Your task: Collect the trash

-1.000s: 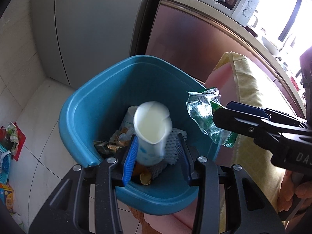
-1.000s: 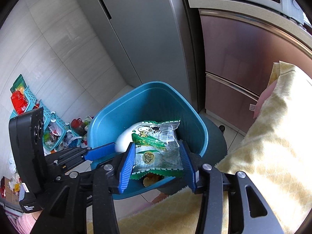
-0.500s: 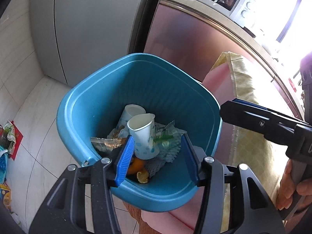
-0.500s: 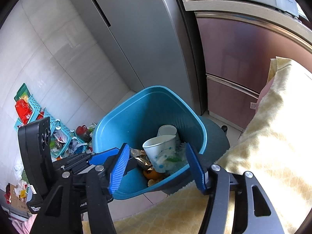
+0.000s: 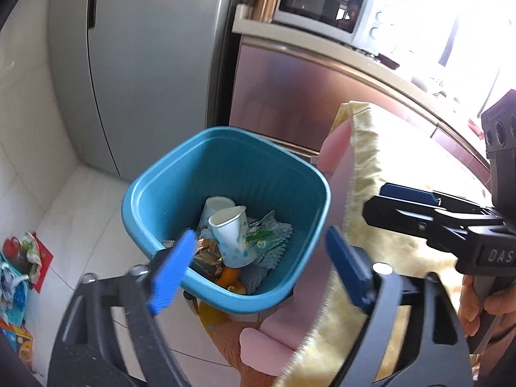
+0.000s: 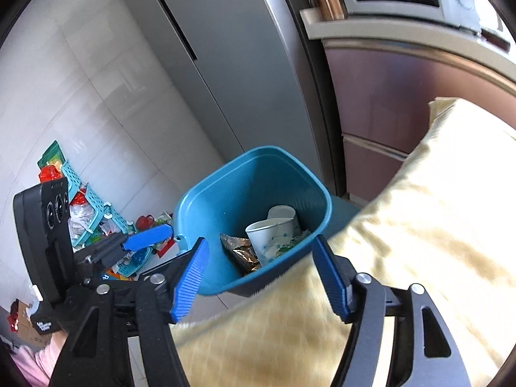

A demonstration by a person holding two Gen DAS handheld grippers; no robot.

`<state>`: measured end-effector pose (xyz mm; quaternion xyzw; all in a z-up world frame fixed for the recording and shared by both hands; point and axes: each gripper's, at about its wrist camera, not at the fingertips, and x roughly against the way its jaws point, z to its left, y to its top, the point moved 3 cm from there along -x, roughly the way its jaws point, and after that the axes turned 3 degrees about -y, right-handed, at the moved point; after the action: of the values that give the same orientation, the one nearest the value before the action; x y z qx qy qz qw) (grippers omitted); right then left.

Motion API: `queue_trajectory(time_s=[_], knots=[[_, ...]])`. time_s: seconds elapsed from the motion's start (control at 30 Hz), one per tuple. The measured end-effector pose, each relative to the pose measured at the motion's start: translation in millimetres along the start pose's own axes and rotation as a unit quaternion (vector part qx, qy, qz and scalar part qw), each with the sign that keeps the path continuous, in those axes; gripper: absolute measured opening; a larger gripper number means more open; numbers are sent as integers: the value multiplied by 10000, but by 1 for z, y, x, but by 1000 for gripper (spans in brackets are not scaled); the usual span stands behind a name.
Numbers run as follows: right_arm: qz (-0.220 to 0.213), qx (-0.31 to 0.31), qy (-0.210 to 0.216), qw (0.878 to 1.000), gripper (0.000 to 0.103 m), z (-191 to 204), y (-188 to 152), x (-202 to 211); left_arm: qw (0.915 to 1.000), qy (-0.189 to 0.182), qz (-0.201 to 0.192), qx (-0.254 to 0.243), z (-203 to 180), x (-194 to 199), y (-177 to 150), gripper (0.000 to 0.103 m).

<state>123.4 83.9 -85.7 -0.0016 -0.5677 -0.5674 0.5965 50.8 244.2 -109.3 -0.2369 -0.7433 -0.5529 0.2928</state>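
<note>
My left gripper (image 5: 261, 264) hangs above the near rim of the blue bin (image 5: 154, 190), its jaws spread wide with nothing between the pads; they have just been opening. My right gripper (image 6: 261, 277) is also open and empty, jaws just opened further, held over the edge of the yellow cloth (image 6: 419, 225) beside the bin.

The trash now lies inside the bin. A white paper cup (image 5: 230, 237) with small blue dots leans on its side in the middle, mouth tilted up, and a second cup (image 5: 216, 204) sits just behind it against the bin wall. The green and clear wrapper (image 5: 262, 235) rests to the right of the front cup, touching it, on top of white foam netting (image 5: 277, 251). A brown foil wrapper (image 6: 243, 253) lies at the cup's left, and orange peel (image 5: 227, 275) shows at the bottom near the front wall.

From the left view my right gripper reaches in from the right, over the cloth, with my hand (image 5: 480, 306) on its handle. Behind the bin stand a grey fridge (image 5: 145, 64) and a microwave (image 5: 319, 9) on a counter. Teal baskets (image 6: 93, 206) with bright packets sit on the floor by the wall.
</note>
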Motion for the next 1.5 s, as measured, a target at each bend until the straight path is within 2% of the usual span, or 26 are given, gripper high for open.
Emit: queue_trajectory(time_s=[0.07, 0.27, 0.5, 0.73, 1.0, 1.2, 1.5], knots=[[-162, 28, -44, 9999, 70, -2, -5, 16, 9999, -20, -109, -73, -8, 9, -1, 97], [-773, 232, -492, 9955, 84, -6, -26, 68, 9990, -48, -394, -228, -34, 31, -3, 97], [-1571, 285, -1400, 9772, 96, -17, -63, 132, 9937, -165, -952, -561, -80, 55, -11, 97], [-2031, -69, -2185, 9544, 96, -36, -105, 177, 9838, -366, -1389, -1072, -135, 71, -18, 97], [-2538, -637, -2999, 9174, 96, -65, -145, 227, 9744, -635, -1549, -1502, -192, 73, -32, 97], [-2771, -834, -3380, 8955, 96, -74, -170, 251, 9663, -748, -1711, -1770, -222, 76, -44, 97], [-3032, -1003, -3642, 8748, 96, -78, -187, 273, 9576, -867, -1969, -1916, -242, 84, -53, 97]])
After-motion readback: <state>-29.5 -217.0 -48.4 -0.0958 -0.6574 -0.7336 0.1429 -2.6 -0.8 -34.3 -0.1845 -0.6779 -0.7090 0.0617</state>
